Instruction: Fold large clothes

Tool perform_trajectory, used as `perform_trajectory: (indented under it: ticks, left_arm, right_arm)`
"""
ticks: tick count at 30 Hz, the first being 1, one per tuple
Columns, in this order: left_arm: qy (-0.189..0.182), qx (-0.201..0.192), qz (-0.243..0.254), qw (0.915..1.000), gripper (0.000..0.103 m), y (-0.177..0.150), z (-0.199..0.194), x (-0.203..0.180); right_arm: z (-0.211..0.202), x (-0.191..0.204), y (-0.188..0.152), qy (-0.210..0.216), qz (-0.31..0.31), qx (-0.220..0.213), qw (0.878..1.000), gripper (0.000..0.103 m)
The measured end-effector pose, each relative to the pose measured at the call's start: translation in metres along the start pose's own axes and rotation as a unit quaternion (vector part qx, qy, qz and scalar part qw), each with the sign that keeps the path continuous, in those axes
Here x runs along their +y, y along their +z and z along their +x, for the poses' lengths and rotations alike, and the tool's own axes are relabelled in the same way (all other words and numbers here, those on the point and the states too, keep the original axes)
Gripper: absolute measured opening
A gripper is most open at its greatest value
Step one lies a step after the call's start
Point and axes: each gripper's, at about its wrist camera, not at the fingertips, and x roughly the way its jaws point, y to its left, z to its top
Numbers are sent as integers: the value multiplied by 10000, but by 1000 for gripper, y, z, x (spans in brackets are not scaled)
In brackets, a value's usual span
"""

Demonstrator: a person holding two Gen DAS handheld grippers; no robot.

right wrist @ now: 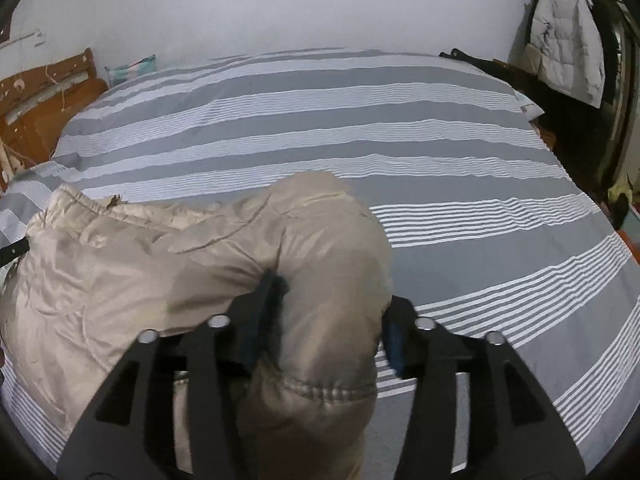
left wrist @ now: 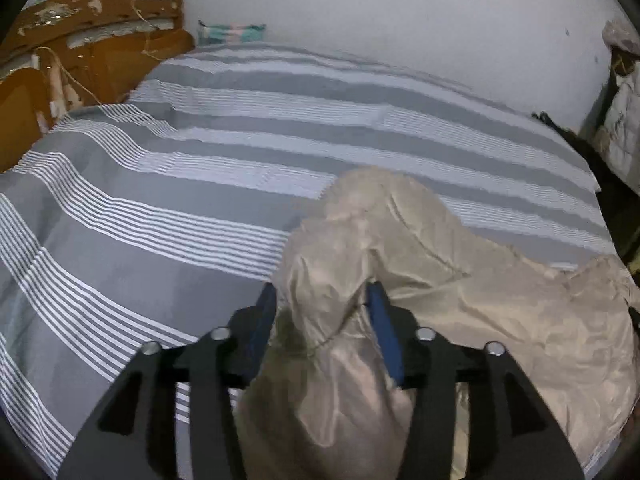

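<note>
A beige, shiny padded jacket (left wrist: 460, 300) lies bunched on a bed with a grey and white striped cover (left wrist: 160, 220). In the left wrist view my left gripper (left wrist: 322, 292) stands partly open around a puffy fold of the jacket that fills the gap between its blue-padded fingers. In the right wrist view the jacket (right wrist: 120, 260) spreads to the left over the striped cover (right wrist: 480, 240). My right gripper (right wrist: 334, 296) is also spread, with a thick rounded fold and a stitched seam lying between its fingers. I see no clear pinch on either fold.
A worn wooden headboard (left wrist: 80, 52) (right wrist: 36, 100) stands at the left end of the bed. A teal and pink cloth (left wrist: 232, 32) (right wrist: 128, 68) lies by the white wall. A white puffer coat (right wrist: 568, 36) hangs at the far right above dark clutter.
</note>
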Motion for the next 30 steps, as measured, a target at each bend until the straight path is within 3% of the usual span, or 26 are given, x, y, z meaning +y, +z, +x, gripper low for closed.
perform_trajectory:
  ticks: [3, 5, 8, 12, 17, 23, 30]
  left_arm:
    - [261, -176, 150, 9994, 60, 5, -11, -3]
    - [170, -290, 255, 9991, 60, 6, -24, -9]
    - [-100, -545, 404, 9977, 60, 6, -47, -23]
    - [-456, -536, 712, 9950, 61, -6, -62, -52]
    - [-666, -193, 1113, 9914, 61, -22, -47, -77]
    - [-571, 114, 1148, 9917, 62, -20, 1, -74]
    - [-488, 192, 1142, 9921, 71, -8, 38, -67]
  right_arm:
    - [-22, 8, 3, -98, -134, -221, 9996, 77]
    - [-41, 13, 7, -182, -221, -462, 9985, 88]
    - [-59, 20, 9, 132, -192, -568, 9981, 89]
    - [-62, 31, 0, 353, -145, -460, 9982, 89]
    - [-32, 54, -15, 342, -582, -45, 9977, 92]
    - [11, 54, -10, 402, -523, 223, 9976, 100]
    - [53, 57, -3, 356, -542, 486, 9967, 100]
